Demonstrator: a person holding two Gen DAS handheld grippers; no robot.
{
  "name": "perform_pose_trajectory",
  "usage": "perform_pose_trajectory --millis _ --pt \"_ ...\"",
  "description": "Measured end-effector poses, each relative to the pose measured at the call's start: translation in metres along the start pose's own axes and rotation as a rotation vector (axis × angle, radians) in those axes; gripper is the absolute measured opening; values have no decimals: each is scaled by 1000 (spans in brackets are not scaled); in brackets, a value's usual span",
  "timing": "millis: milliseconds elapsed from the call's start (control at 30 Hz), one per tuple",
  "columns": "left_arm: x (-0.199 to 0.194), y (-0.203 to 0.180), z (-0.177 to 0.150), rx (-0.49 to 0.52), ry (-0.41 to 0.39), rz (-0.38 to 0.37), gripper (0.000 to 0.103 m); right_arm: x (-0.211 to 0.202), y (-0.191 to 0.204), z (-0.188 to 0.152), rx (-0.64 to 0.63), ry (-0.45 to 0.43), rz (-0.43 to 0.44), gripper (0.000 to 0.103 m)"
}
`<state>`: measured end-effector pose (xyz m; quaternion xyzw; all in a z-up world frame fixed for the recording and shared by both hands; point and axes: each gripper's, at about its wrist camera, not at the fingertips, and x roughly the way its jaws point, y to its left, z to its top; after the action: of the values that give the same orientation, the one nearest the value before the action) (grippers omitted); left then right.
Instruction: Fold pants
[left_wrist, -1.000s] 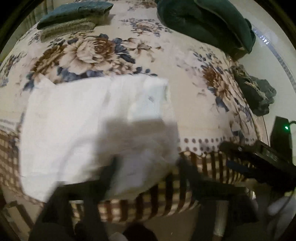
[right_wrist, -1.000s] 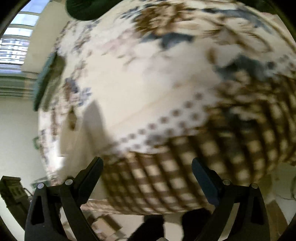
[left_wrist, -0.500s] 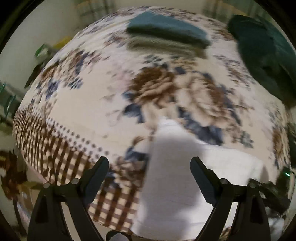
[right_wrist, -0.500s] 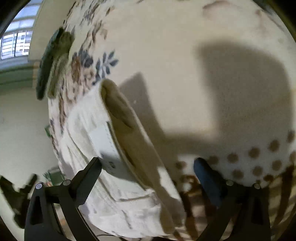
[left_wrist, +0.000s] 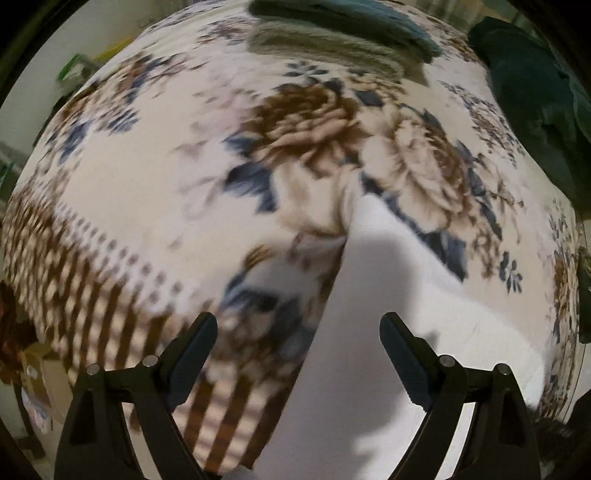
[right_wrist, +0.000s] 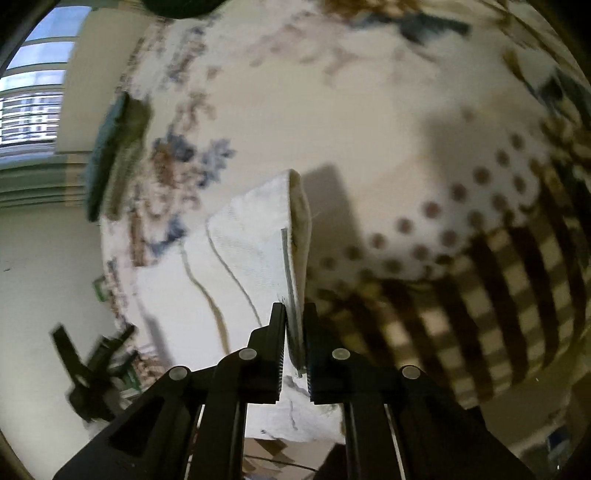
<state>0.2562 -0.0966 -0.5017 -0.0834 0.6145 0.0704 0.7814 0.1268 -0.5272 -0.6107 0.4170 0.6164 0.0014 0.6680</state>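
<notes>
The white pants (left_wrist: 388, 332) lie folded on the floral blanket near its front edge. My left gripper (left_wrist: 298, 332) is open, hovering over the pants' left edge, with its right finger above the fabric. In the right wrist view the pants (right_wrist: 240, 266) show their waistband end, and my right gripper (right_wrist: 294, 321) is shut on that waistband edge at the blanket's front. The left gripper (right_wrist: 92, 365) shows as a dark blurred shape at lower left.
The floral blanket (left_wrist: 166, 166) covers the surface, with a brown checked border (right_wrist: 498, 288) hanging over the front. Folded teal and olive clothes (left_wrist: 351, 33) lie at the back. A dark green garment (left_wrist: 535, 92) is heaped at the back right.
My right gripper has closed on the pants' waistband edge; it was open half a second ago. My left gripper swung left along the pants and stays open.
</notes>
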Motion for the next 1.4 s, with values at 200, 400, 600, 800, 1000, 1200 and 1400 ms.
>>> perform_pose_trajectory --millis 200,400,600,800,1000,1200,1400 --pt "53 -16 41 30 61 0 96 11 -22 7 -8 5 -77 11" --pt "75 5 59 -45 129 -49 103 12 -16 8 -39 4 -125 16" --pt "1 -6 29 58 -28 -42 103 -3 -1 12 -47 9 -75 52" --pt "3 -28 -20 209 -55 45 103 15 7 45 -20 26 0 85" --pt "26 -37 -49 260 -26 51 103 38 26 54 -171 40 -64 38" --pt "33 -31 -59 225 -11 28 103 11 25 51 -179 -59 -75 9" --pt "33 -29 -60 216 -5 21 103 -3 31 62 -166 -132 -67 9"
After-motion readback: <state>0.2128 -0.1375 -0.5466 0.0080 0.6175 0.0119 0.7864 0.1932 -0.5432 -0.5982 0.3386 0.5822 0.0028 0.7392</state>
